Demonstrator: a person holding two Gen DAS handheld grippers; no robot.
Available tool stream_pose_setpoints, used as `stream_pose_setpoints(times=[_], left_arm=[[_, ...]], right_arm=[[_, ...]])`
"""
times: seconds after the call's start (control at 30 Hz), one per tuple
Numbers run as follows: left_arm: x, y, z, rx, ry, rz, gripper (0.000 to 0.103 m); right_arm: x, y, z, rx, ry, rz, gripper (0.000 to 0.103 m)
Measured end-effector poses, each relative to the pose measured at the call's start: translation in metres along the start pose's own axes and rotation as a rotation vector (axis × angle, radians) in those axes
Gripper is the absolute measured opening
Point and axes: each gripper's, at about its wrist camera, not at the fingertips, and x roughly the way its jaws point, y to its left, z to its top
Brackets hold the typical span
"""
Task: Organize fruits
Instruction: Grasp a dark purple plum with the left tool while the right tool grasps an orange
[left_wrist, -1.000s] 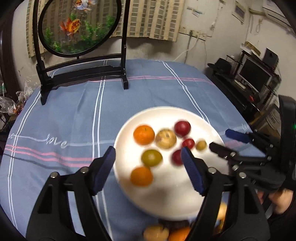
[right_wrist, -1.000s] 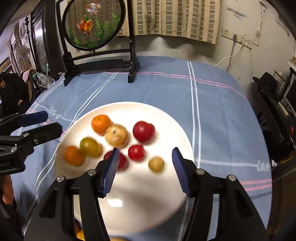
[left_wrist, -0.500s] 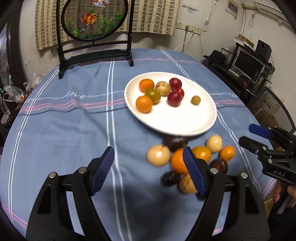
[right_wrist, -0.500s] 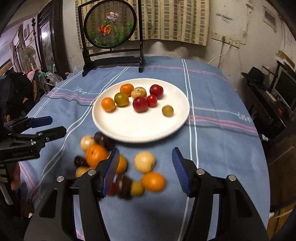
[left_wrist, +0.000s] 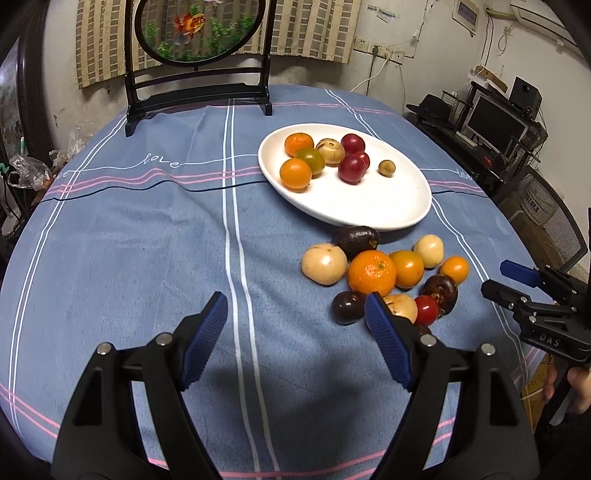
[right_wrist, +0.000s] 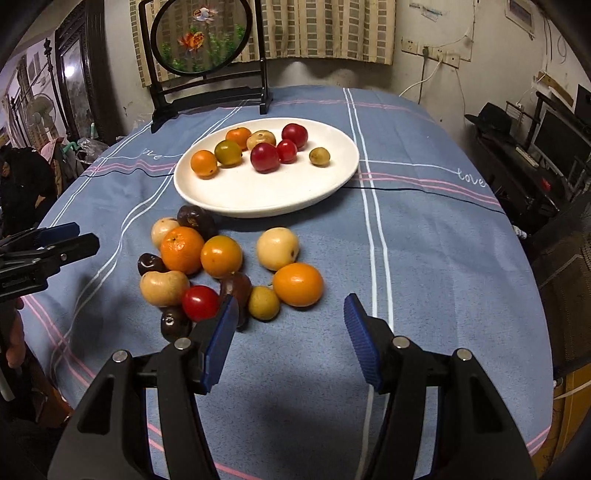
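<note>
A white plate (left_wrist: 388, 206) (right_wrist: 280, 195) holds several fruits: oranges, red plums, a green one and small brown ones. In front of it a loose pile lies on the blue cloth, with a big orange (left_wrist: 371, 273) (right_wrist: 182, 250), pale yellow fruits, dark purple ones and a red tomato (right_wrist: 199, 302). My left gripper (left_wrist: 295, 321) is open and empty, above the cloth left of the pile. My right gripper (right_wrist: 290, 321) is open and empty, just in front of the pile; it also shows in the left wrist view (left_wrist: 517, 280).
A round table with a blue striped cloth (left_wrist: 147, 240) carries a black-framed round goldfish screen (left_wrist: 195, 29) at the back. A desk with a monitor (left_wrist: 498, 122) stands to the right. The table edge is close below both grippers.
Both grippers have pulled back and up from over the plate toward the near table edge. The loose fruit pile has come into view. Both stay open.
</note>
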Motion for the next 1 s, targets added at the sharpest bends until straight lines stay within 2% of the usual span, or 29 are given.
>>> stream_pose_setpoints(times=[0.2,0.3,0.37,0.5,0.6,0.7,0.83,0.9,1.0], left_arm=[[0.004,-0.001,-0.004,0.000,0.015,-0.007,0.079],[0.005,-0.002,-0.004,0.005,0.016,0.001,0.079],[0.006,-0.002,-0.004,0.009,0.022,0.004,0.079],[0.017,-0.008,-0.009,0.059,0.060,0.003,0.080],[0.026,-0.010,-0.015,0.084,0.087,0.020,0.080],[0.039,-0.009,-0.019,0.093,0.118,0.018,0.080],[0.051,-0.012,-0.019,0.121,0.117,-0.001,0.079],[0.060,-0.016,-0.016,0.148,0.109,0.013,0.076],[0.070,-0.022,-0.014,0.159,0.118,-0.023,0.076]], right_arm=[[0.028,-0.014,0.009,0.039,0.010,0.054,0.060],[0.047,-0.022,0.014,0.056,0.033,0.065,0.048],[0.058,-0.026,0.016,0.099,0.066,0.162,0.038],[0.057,-0.021,0.016,0.080,0.063,0.145,0.037],[0.038,-0.022,0.008,0.076,0.051,0.124,0.037],[0.014,-0.028,-0.012,0.067,0.056,0.060,0.037],[0.007,-0.033,-0.039,0.087,0.095,0.052,0.038],[0.003,-0.034,-0.046,0.098,0.082,0.058,0.038],[0.002,-0.036,-0.048,0.118,0.067,0.067,0.038]])
